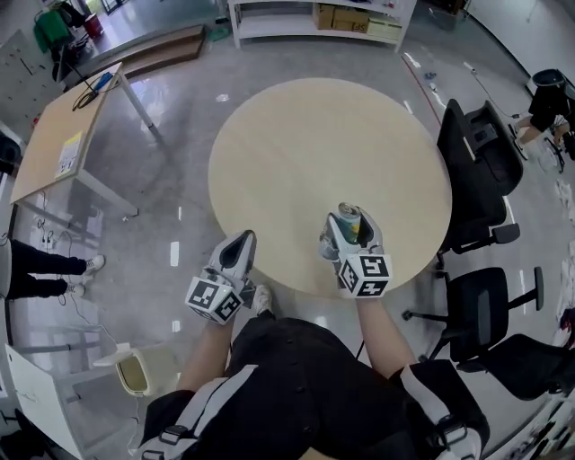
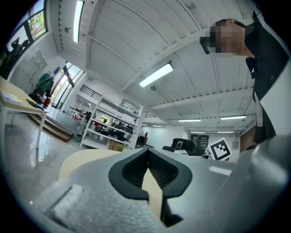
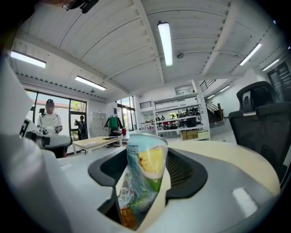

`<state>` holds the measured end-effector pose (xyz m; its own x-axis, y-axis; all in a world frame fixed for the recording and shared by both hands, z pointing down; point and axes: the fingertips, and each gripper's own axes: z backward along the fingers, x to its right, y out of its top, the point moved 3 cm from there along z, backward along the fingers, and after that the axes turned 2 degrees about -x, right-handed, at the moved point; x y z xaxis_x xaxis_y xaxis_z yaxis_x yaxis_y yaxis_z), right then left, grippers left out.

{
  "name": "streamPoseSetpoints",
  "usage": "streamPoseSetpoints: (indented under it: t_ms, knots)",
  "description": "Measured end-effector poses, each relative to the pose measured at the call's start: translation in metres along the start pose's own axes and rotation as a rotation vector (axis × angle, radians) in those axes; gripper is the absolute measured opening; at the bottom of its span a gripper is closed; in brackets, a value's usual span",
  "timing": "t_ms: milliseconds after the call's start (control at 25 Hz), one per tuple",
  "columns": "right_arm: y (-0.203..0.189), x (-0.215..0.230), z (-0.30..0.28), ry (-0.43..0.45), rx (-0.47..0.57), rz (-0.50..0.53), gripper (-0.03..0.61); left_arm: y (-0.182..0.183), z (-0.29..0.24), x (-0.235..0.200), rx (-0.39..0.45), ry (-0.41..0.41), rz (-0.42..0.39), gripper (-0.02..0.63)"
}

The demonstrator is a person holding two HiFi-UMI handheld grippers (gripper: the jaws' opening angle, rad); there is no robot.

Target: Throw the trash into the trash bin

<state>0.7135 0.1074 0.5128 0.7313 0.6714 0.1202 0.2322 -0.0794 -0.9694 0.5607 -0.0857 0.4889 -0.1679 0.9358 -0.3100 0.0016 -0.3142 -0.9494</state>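
A crumpled drink can [image 1: 348, 213] with a fruit print stands upright between the jaws of my right gripper [image 1: 351, 225], which is shut on it above the near edge of the round pale wooden table [image 1: 323, 135]. In the right gripper view the can [image 3: 144, 170] fills the gap between the jaws of the right gripper [image 3: 146, 154]. My left gripper [image 1: 243, 241] hangs just off the table's near-left edge. Its tips meet with nothing between them [image 2: 148, 154]. A small pale bin-like container [image 1: 135, 370] sits on the floor at my lower left.
Black office chairs [image 1: 476, 171] [image 1: 490, 310] stand to the right of the table. A wooden desk [image 1: 67, 130] is at the far left, with a person's legs [image 1: 45, 269] beside it. White shelving [image 1: 314, 18] lines the far side.
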Motion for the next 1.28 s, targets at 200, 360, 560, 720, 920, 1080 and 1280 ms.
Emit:
streamPoseSetpoints:
  t_ms: [200, 360, 560, 720, 920, 1080, 1280]
  knots:
    - [-0.010, -0.038, 0.001, 0.118, -0.002, -0.021, 0.273, -0.006, 0.061, 0.003, -0.001, 0.144, 0.004, 0.000]
    - [-0.014, -0.084, 0.005, 0.220, -0.005, -0.035, 0.273, 0.003, 0.109, -0.003, 0.024, 0.255, -0.003, 0.000]
    - [-0.005, -0.125, 0.005, 0.311, 0.011, -0.009, 0.273, 0.024, 0.146, -0.005, 0.090, 0.327, -0.029, 0.000]
    - [0.003, -0.161, 0.004, 0.363, 0.029, 0.010, 0.273, 0.035, 0.180, -0.011, 0.128, 0.368, -0.045, 0.000]
    - [0.008, -0.237, 0.004, 0.470, 0.042, 0.038, 0.273, 0.052, 0.253, -0.027, 0.161, 0.468, -0.085, 0.000]
    - [0.005, -0.318, 0.012, 0.594, 0.043, 0.079, 0.273, 0.068, 0.324, -0.042, 0.189, 0.576, -0.112, 0.000]
    - [-0.006, -0.399, 0.027, 0.732, 0.028, 0.114, 0.273, 0.078, 0.400, -0.046, 0.232, 0.693, -0.136, 0.000]
